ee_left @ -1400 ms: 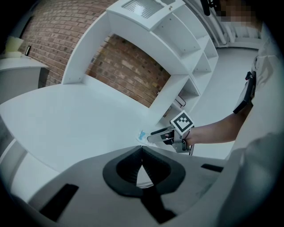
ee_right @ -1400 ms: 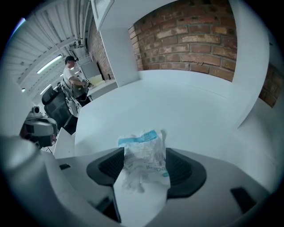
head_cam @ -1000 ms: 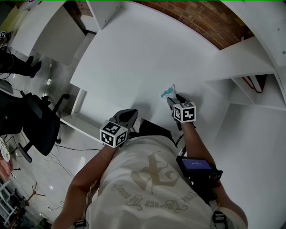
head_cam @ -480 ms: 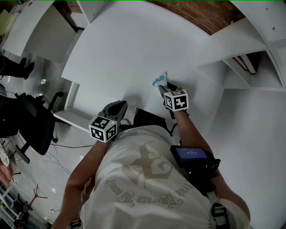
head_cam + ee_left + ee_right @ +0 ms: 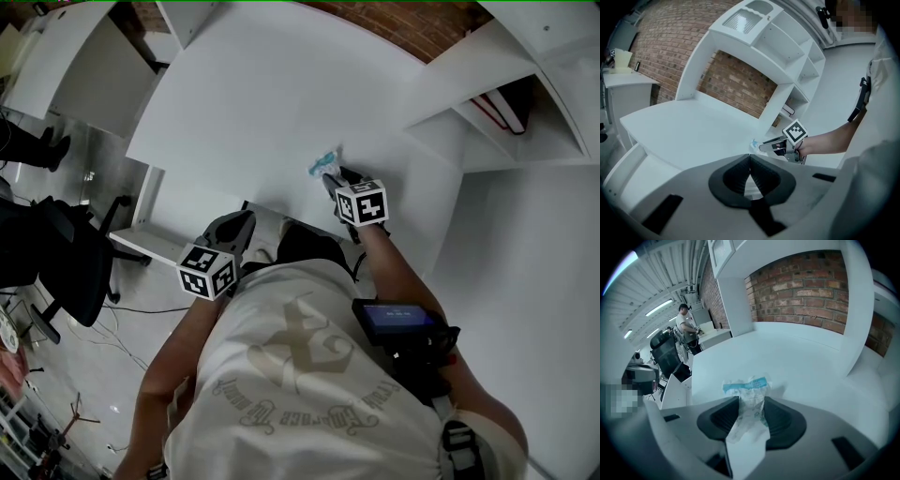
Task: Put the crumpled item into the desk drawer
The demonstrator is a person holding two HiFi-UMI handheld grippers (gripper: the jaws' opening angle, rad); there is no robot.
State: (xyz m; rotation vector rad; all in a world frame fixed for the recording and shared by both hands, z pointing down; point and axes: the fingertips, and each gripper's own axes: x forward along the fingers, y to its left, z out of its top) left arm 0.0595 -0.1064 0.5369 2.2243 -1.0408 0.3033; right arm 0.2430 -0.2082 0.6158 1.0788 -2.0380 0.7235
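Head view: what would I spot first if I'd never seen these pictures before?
Probably the crumpled white and blue wrapper, pinched in the right gripper over the front part of the big white desk; its jaws have just been closing on it. Next comes the black-and-white patterned cube on that gripper, and then the red brick wall behind the desk.

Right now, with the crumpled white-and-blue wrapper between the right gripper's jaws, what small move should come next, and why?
Probably raise the right gripper a little: its jaws have just been closing and now pinch the crumpled white-and-blue wrapper, which hangs close to the white desktop.
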